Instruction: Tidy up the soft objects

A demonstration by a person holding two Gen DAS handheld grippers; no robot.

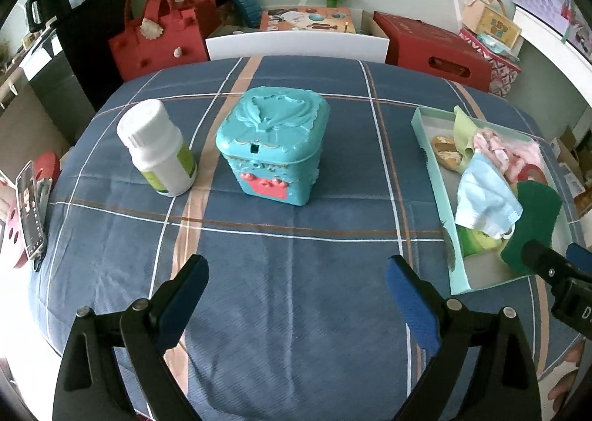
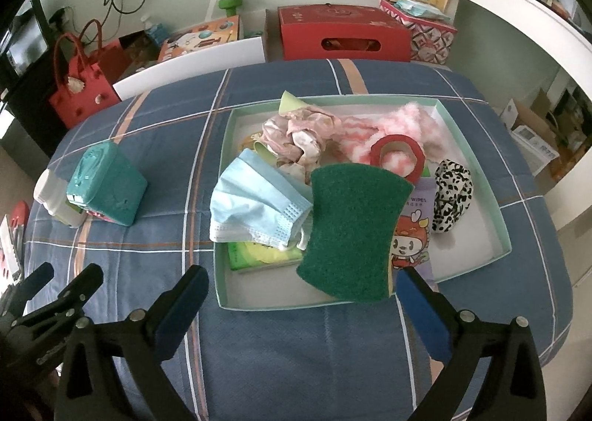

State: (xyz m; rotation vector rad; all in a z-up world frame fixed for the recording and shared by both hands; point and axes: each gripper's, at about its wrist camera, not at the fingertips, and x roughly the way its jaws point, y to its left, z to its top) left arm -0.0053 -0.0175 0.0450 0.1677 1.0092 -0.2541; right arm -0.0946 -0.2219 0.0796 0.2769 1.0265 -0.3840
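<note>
While both claws sit at the bottom of their views, arms cut off by the frame, the left claw [image 1: 298,304] gapes wide over bare plaid cloth, nothing between its blue ribbed pads. Right claw [image 2: 301,308] also wide; the sponge [image 2: 351,232] leans by its right finger, contact hard to tell. Sponge: green scouring face, thin yellow edge, waisted shape, lower corner over the tray [image 2: 477,147] rim. Tray is a shallow mint card box on the quilted surface [image 1: 296,236]. Under the sponge: a pleated blue mask [image 2: 255,208], a green pack [image 2: 259,254] half hidden, a wipes pack [image 2: 414,236] partly covered. Further in: spotted scrunchie [image 2: 453,200], red ring [image 2: 397,158], crumpled pink cloth [image 2: 299,136], fluffy pink fabric [image 2: 414,117]. Left of the tray: embossed teal plastic box [image 1: 272,143], white ribbed-cap bottle [image 1: 159,149]. Behind the surface: clutter, blurred.
</note>
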